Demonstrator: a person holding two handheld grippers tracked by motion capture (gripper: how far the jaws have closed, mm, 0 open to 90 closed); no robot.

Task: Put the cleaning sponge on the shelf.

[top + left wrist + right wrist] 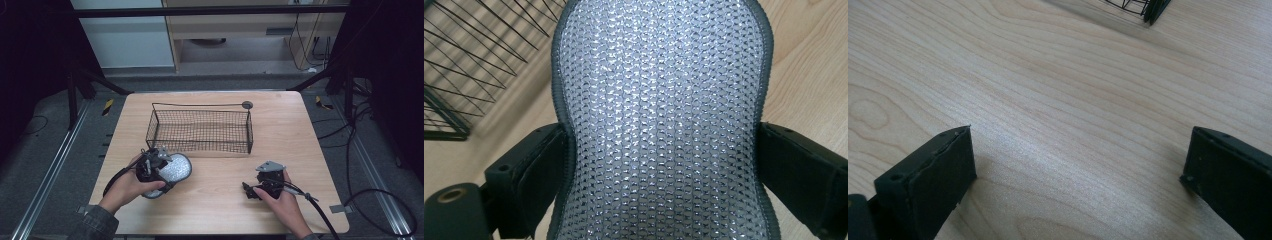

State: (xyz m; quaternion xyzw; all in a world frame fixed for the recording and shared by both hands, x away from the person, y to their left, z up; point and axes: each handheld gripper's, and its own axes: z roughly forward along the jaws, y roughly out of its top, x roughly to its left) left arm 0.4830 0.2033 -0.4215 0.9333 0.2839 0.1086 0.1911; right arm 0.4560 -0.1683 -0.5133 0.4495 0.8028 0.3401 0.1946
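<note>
Left hand-held gripper [161, 172] clamped the silver mesh insole [659, 120] at its narrow waist, jaws on both edges. It looked light, floppy and textured, so unlikely to slip. Right hand-held gripper [252, 192] sat open, empty, over the table [1058, 100].

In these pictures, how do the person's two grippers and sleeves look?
Both the left gripper and right gripper are black, each with two flat rectangular jaws, a grey three-cornered plate on top and a black trailing cable. The left arm wears a grey denim-like sleeve.

A light wooden table [300, 130] stands on grey floor [45, 150]; beyond, possibly a pale cabinet [125, 35].
</note>
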